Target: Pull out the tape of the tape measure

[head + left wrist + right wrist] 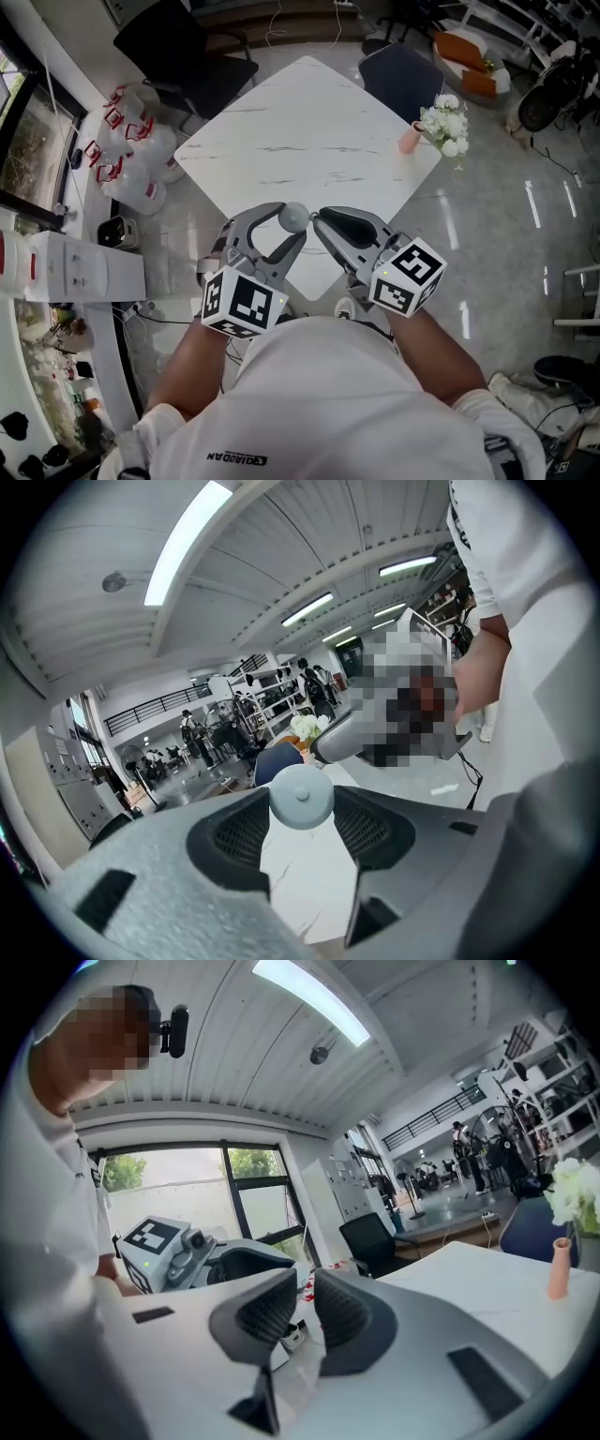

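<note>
The tape measure (293,217), a small round grey case, is at the centre of the frame, pinched between the tips of the left claw (284,225). No tape shows outside it. The right claw (328,225), just beside it on the right, stands slightly parted and empty. I judge the whole pull is not yet begun. The white surface (309,122) fills the upper middle.

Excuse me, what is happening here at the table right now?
A person stands at the white marble-pattern table with a gripper in each hand. The left gripper has its jaws closed on a small round grey tape measure, held over the table's near corner. The right gripper is close beside it, jaws a little apart and empty. No tape shows pulled out yet.
</note>
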`<state>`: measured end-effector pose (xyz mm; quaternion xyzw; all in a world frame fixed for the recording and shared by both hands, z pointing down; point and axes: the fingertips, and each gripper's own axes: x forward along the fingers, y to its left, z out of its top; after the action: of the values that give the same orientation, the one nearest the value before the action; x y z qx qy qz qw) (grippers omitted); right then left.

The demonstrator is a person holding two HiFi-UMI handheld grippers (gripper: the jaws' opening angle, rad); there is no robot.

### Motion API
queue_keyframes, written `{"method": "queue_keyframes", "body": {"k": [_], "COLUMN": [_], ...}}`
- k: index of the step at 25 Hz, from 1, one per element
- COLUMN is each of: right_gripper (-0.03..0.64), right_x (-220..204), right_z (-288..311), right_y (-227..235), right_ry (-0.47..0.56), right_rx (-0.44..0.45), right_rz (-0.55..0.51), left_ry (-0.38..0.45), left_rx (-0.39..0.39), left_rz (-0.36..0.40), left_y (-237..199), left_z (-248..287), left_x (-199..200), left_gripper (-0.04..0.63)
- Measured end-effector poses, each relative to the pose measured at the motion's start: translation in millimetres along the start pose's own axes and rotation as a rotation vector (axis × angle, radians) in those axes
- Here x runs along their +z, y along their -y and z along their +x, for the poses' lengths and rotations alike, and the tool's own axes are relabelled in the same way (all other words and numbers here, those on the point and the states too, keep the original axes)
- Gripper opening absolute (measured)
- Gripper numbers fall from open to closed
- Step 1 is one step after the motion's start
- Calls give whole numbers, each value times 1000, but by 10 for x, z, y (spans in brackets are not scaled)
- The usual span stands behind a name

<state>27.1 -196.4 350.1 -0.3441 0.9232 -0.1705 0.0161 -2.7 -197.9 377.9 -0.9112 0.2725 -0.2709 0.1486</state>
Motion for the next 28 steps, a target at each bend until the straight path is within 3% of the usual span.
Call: {"method": "queue_keyframes", "body": {"k": [6,19,28], "right_gripper": [50,21,20], "right_x": [-28,87,270], "right_z": [18,-65,-246], "right_y": [-33,24,216], "right_ry": [1,43,97], "right_rx": [34,7,-76], "right_rz": [44,9,-5], "left_ry": [9,14,-1], "left_rx": [-6,12,78], "left_rz": [14,36,30], "left_y": [27,-55,-297], "left_z": [19,8,-83], "left_x": [36,91,40], "left_gripper": [222,222,222]}}
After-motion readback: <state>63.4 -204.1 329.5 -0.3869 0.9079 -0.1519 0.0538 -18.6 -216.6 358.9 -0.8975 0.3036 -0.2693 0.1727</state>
